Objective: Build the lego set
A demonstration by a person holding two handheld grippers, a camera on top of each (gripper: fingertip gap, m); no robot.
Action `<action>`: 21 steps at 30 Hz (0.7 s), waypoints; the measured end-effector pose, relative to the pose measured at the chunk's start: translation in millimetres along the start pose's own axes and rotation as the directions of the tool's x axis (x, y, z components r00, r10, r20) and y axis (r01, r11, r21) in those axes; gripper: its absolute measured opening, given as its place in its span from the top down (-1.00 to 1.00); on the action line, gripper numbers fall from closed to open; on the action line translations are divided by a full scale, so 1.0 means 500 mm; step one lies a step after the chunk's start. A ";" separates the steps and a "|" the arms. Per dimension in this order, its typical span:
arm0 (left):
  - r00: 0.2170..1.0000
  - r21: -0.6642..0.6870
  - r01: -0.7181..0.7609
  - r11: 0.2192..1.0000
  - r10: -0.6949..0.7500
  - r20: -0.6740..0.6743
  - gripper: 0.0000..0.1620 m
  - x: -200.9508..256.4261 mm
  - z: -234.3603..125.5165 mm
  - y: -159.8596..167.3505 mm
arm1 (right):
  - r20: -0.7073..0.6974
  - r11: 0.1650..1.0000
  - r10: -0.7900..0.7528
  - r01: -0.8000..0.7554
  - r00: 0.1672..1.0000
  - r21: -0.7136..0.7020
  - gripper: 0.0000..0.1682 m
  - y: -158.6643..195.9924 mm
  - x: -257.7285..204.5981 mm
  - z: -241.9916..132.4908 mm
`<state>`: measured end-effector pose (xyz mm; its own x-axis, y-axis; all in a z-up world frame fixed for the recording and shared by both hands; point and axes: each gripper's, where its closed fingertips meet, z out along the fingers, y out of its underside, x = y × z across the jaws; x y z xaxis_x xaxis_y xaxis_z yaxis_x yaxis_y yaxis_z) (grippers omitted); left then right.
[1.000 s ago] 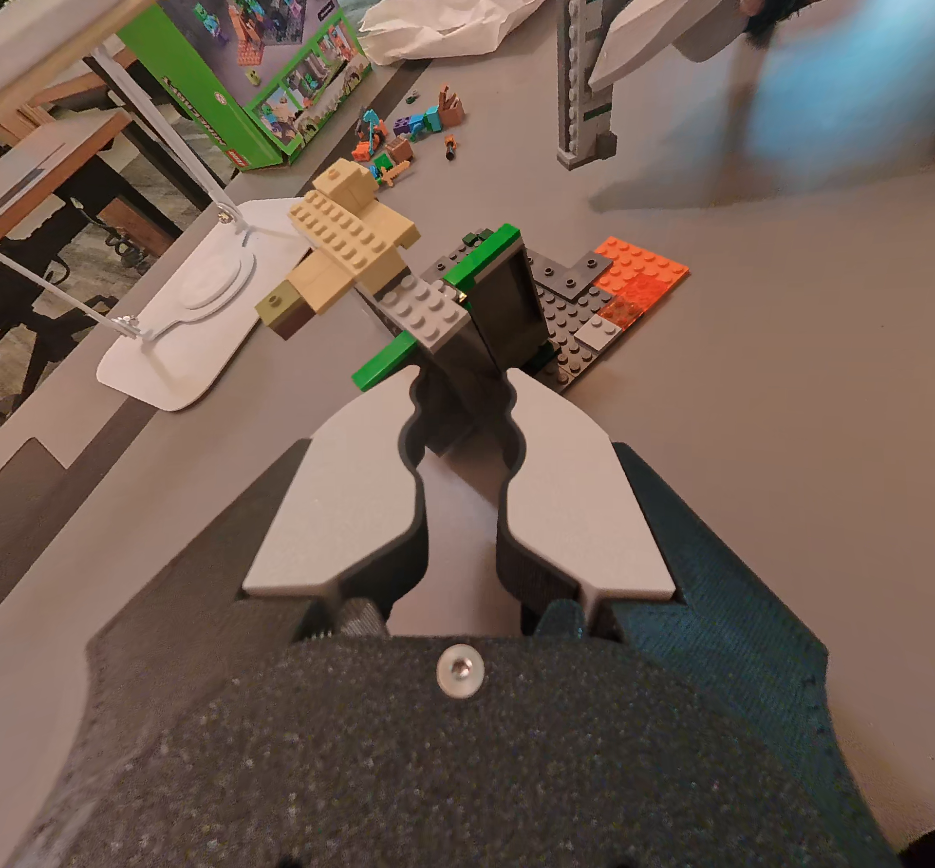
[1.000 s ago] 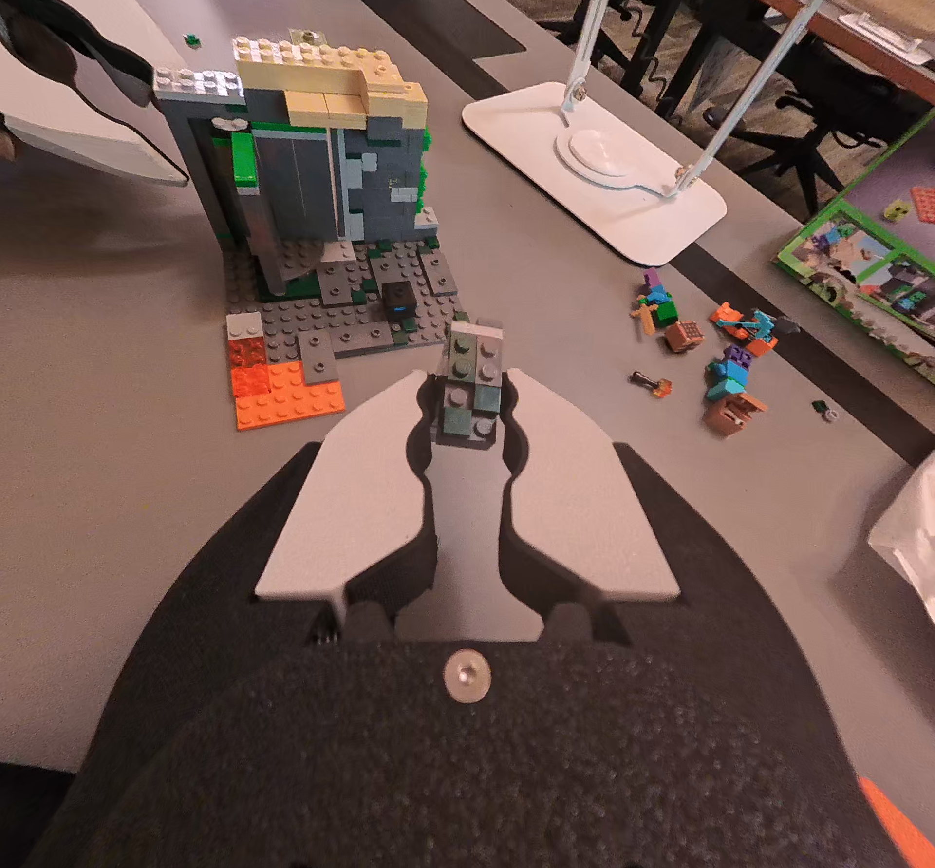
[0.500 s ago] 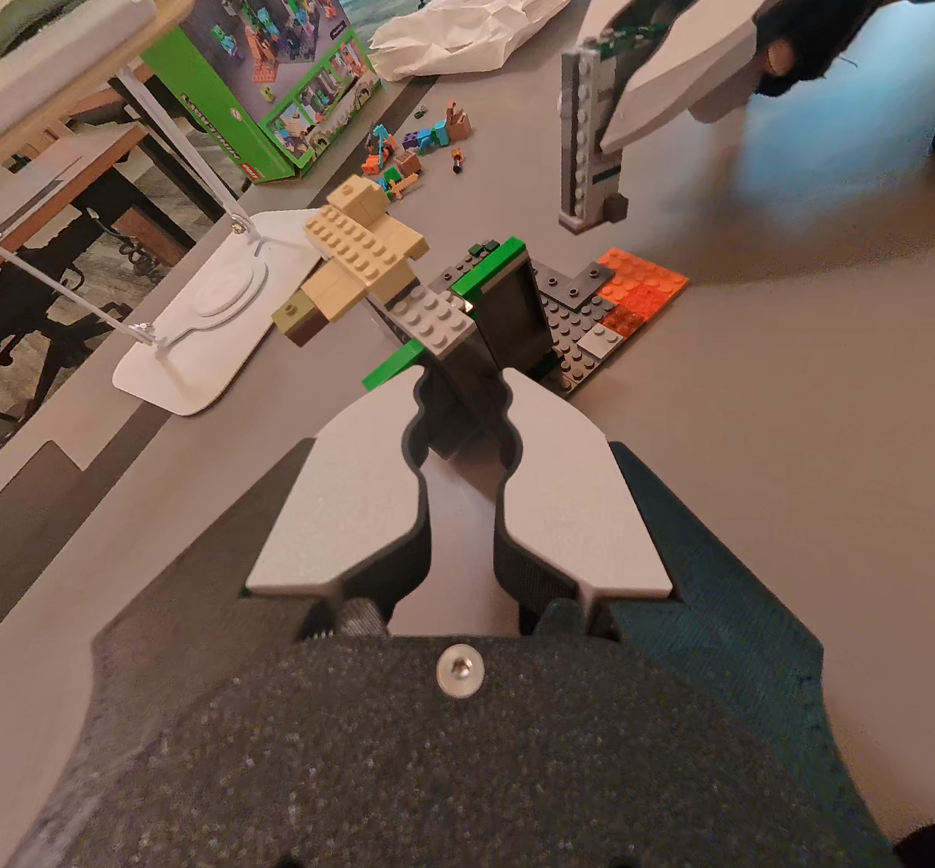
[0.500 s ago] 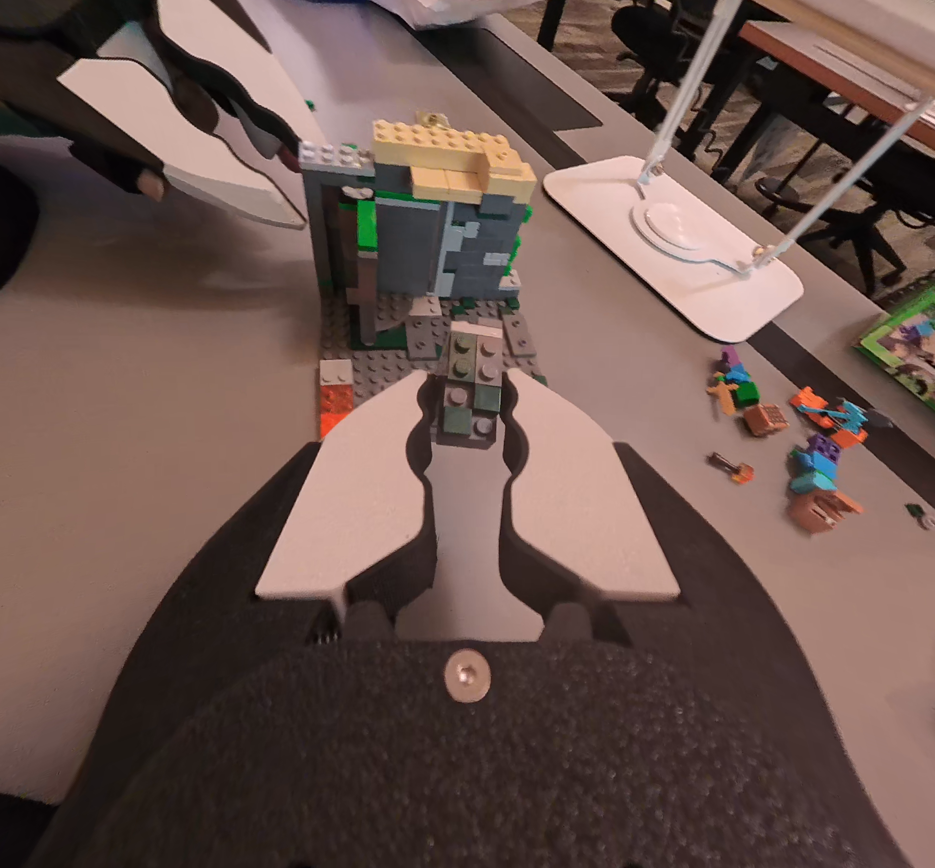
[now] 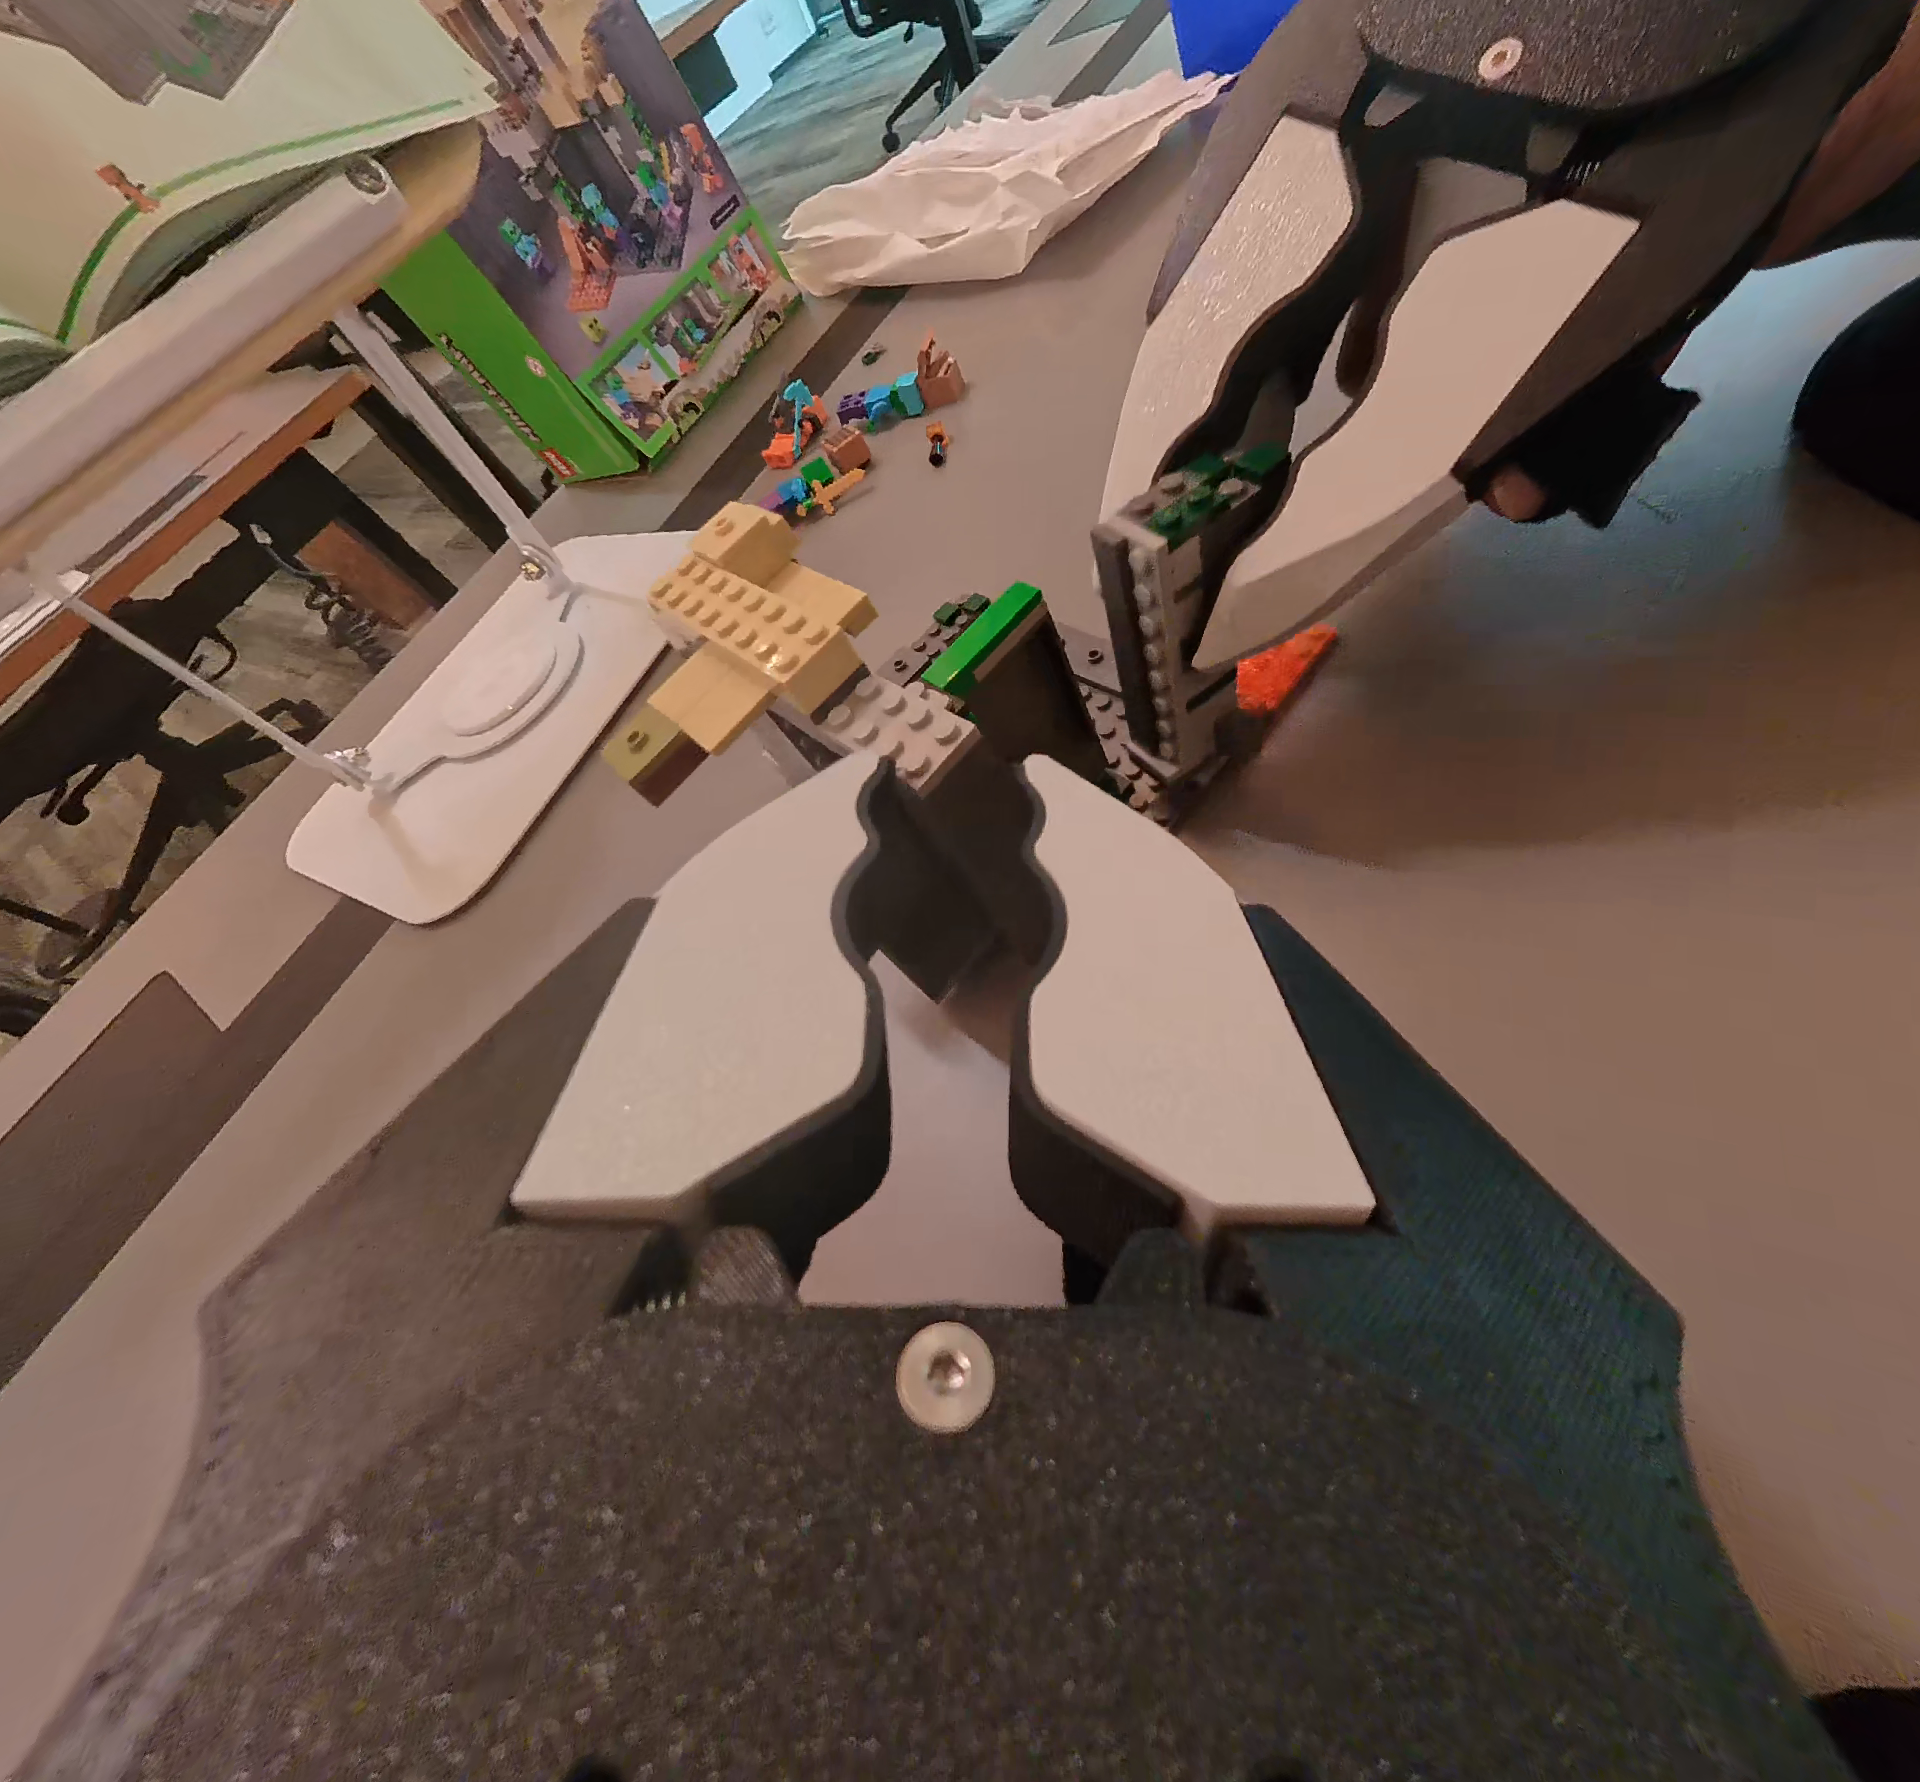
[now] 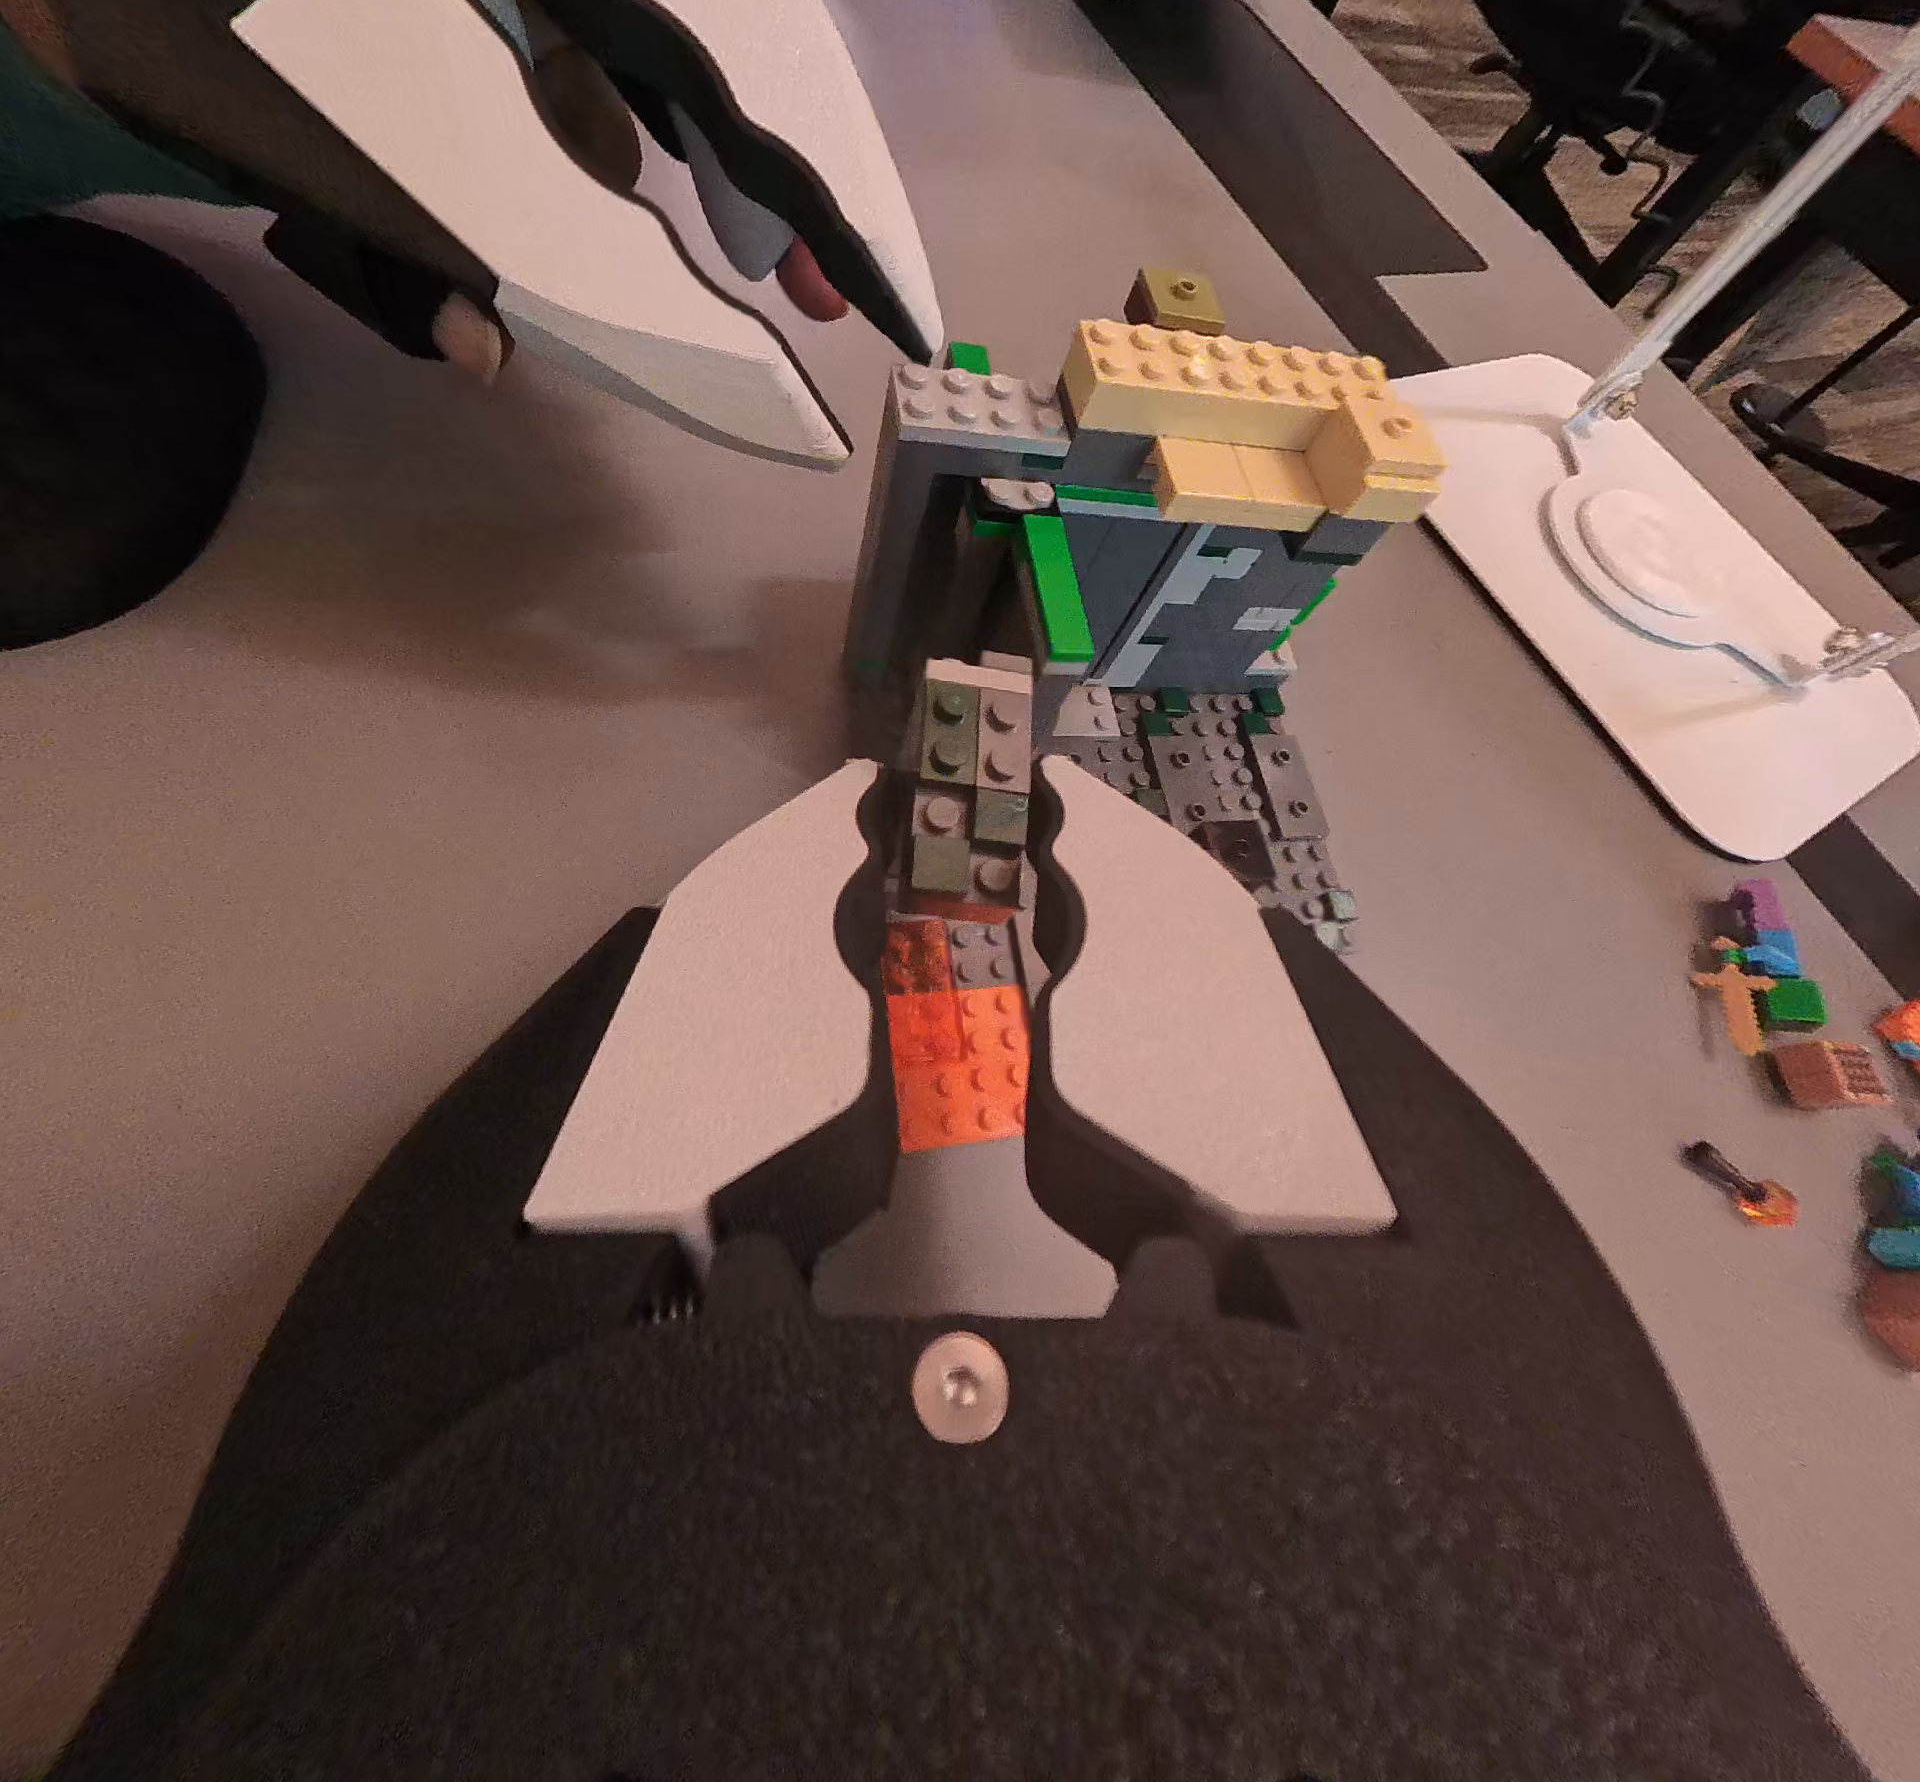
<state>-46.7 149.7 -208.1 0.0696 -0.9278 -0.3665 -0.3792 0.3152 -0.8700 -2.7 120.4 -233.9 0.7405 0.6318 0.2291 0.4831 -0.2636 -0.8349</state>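
Two grippers work at the lego building (image 6: 1122,527) on the table (image 6: 416,693): the left gripper (image 5: 951,797) pinches its grey wall, the right gripper (image 6: 956,797) pinches a grey-green column (image 6: 966,776) over the base plate.

— How is the left tool (image 5: 951,797) set?
— Low and angled forward, its fingers (image 5: 748,984) closed in to a narrow gap, clamping something dark.
— And the right tool (image 6: 956,787)?
— Tilted steeply downward, its fingers (image 5: 1351,506) pinched tight; a gloved hand (image 5: 1569,465) grips its body.
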 end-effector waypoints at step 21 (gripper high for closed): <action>1.000 0.054 0.012 0.998 -0.014 0.023 0.77 0.000 -0.002 -0.017 | -0.033 1.000 0.017 -0.017 0.999 -0.003 0.72 0.004 0.017 -0.011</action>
<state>-44.4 146.9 -200.2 0.0962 -0.9271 -0.3621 -0.3280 0.3140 -0.8910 7.1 121.2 -231.0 0.7635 0.6030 0.2312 0.4717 -0.2763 -0.8373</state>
